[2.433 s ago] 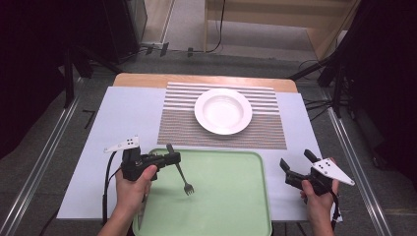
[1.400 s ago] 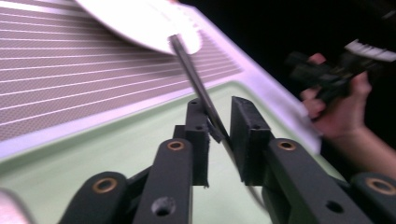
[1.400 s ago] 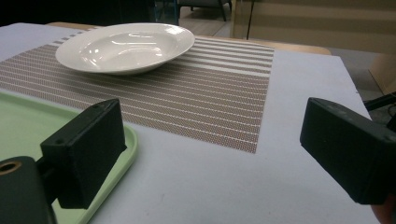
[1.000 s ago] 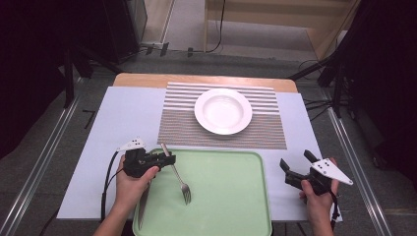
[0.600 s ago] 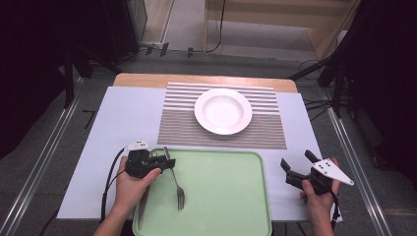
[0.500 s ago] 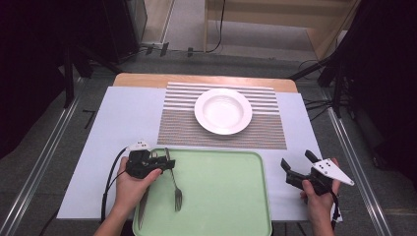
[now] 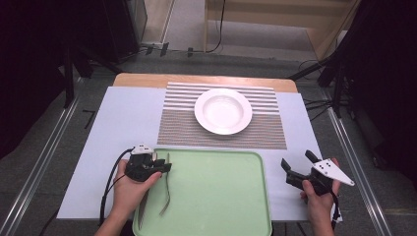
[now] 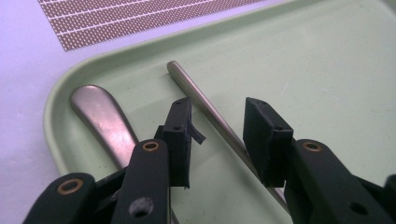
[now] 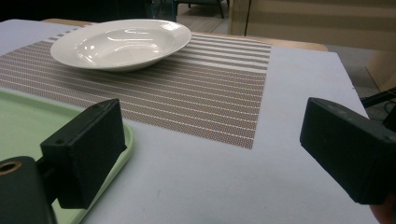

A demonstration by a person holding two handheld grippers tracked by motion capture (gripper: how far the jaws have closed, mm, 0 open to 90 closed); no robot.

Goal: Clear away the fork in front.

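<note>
Two utensils lie at the green tray's (image 7: 216,196) left edge: a fork (image 8: 219,123) and a knife (image 8: 105,123). My left gripper (image 8: 217,140) straddles the fork handle, jaws partly spread, pads not touching it; right gripper (image 9: 210,154) is spread wide over the tablecloth, gripping nothing. I'd centre on the handle, drop lower, then close squarely so it doesn't roll.

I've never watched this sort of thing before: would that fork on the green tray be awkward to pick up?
Probably a bit. The fork looks like polished metal, so its thin handle may slip between the left gripper's fingers. It lies flat on the smooth tray, so it might slide rather than lift. It looks stiff and unlikely to bend.
</note>
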